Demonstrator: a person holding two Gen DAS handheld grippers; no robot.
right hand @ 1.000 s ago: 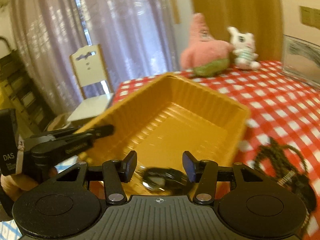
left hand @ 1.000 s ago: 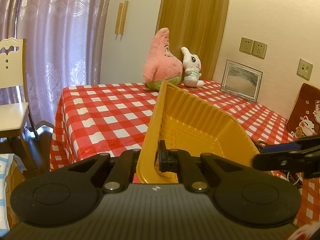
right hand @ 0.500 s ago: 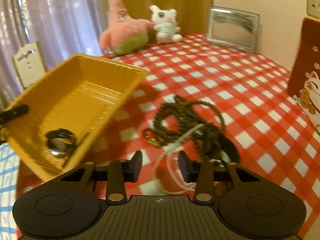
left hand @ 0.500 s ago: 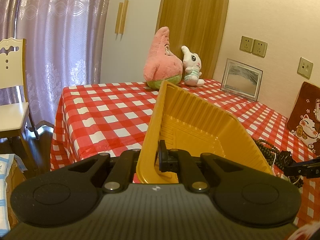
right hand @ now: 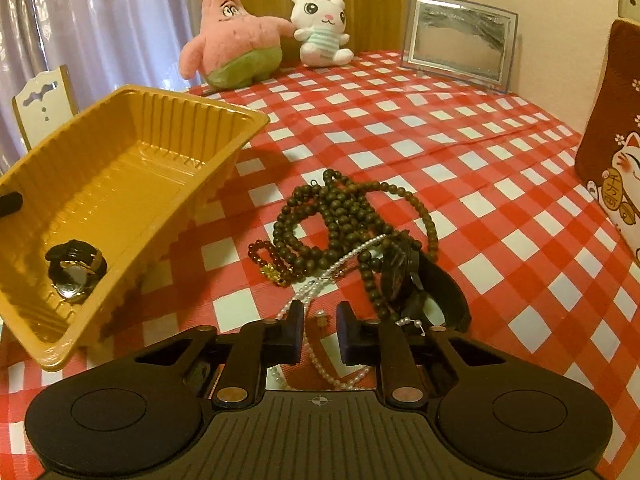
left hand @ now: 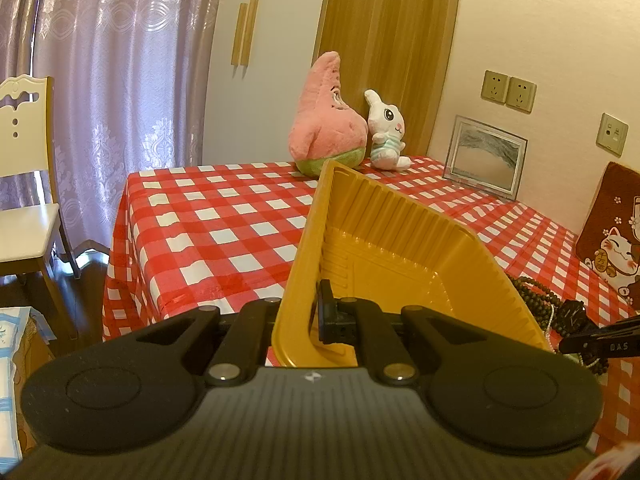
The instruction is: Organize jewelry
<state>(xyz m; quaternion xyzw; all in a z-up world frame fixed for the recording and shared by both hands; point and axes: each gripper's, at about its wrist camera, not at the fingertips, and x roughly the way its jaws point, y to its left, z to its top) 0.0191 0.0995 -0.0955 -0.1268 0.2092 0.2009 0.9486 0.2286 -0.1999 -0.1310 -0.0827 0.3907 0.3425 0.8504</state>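
Note:
My left gripper (left hand: pixel 314 316) is shut on the near rim of the yellow tray (left hand: pixel 400 248) and holds it tilted over the table's corner. A gold watch with a black strap (right hand: pixel 76 272) lies inside the tray (right hand: pixel 132 160). My right gripper (right hand: pixel 319 332) hangs low over the jewelry pile on the checked cloth. Its jaws are closing, with a strand of the pearl necklace (right hand: pixel 320 364) between them, and the pads do not press on it. In the pile are a dark bead necklace (right hand: pixel 340 216), a red bead bracelet (right hand: pixel 266 258) and a black watch (right hand: pixel 420 284).
A pink plush (right hand: pixel 236 40) and a white rabbit plush (right hand: pixel 320 28) stand at the table's far end, beside a glass picture frame (right hand: pixel 460 36). A cat cushion (right hand: pixel 616 128) leans at the right. A white chair (left hand: pixel 24 184) stands off the table's left edge.
My right gripper has swung from above the tray to the right and down over the jewelry pile, and its jaws have narrowed. The gold watch stays in the tray. The left gripper and tray kept still.

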